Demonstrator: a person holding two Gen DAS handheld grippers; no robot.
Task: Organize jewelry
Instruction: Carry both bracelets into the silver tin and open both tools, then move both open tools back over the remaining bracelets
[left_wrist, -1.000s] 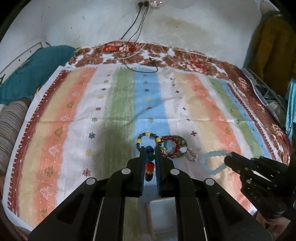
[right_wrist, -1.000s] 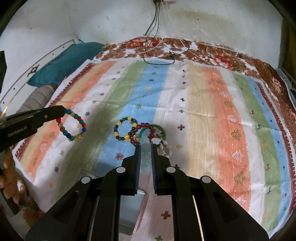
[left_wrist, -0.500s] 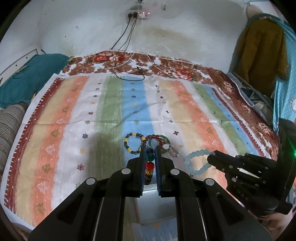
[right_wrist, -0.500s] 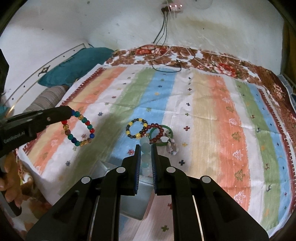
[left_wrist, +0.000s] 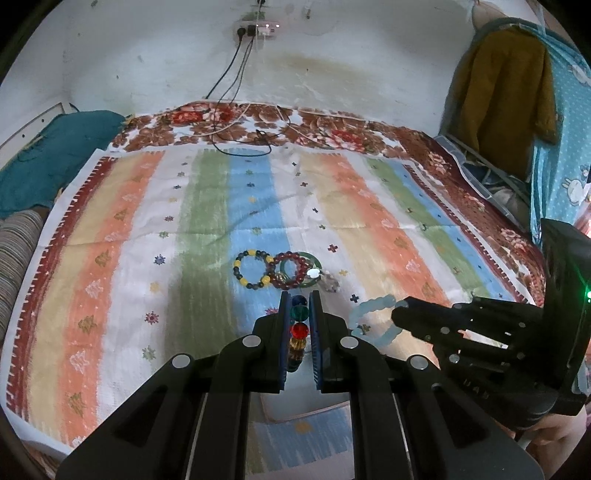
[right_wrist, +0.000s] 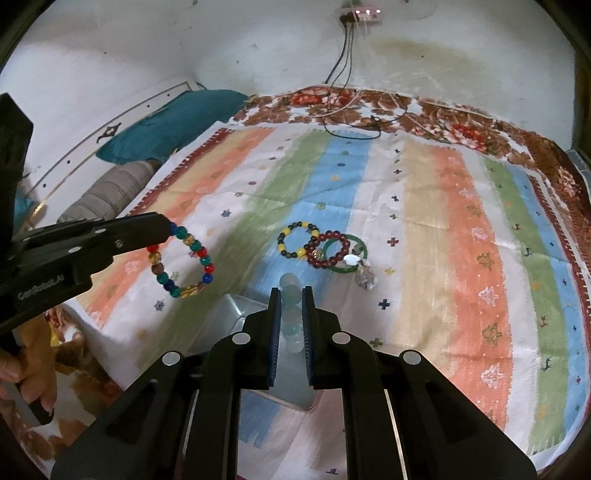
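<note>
Left gripper (left_wrist: 299, 306) clamps multicolour bracelet (right_wrist: 181, 262), loop hanging clear of bedspread (left_wrist: 110, 229). Right gripper (right_wrist: 290, 295) pinches pale blue bracelet (left_wrist: 376, 319), also held aloft. Grey box (right_wrist: 236, 314) just below right fingertips. Ahead of both: yellow-black bracelet (left_wrist: 253, 267), dark red bracelet (left_wrist: 290, 269), green bangle (left_wrist: 310, 266) overlapping on blue stripe. Far: cables (left_wrist: 240, 140), wall socket (left_wrist: 256, 28).

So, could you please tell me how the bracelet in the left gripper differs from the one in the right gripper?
The multicolored bracelet in the left gripper mixes teal, red, amber and blue beads; the pale blue bracelet in the right gripper is a single translucent light blue. The multicolored beads look glossy, the pale ones frosted. Both are beaded loops, pinched by one side and hanging above the striped bedspread.
</note>
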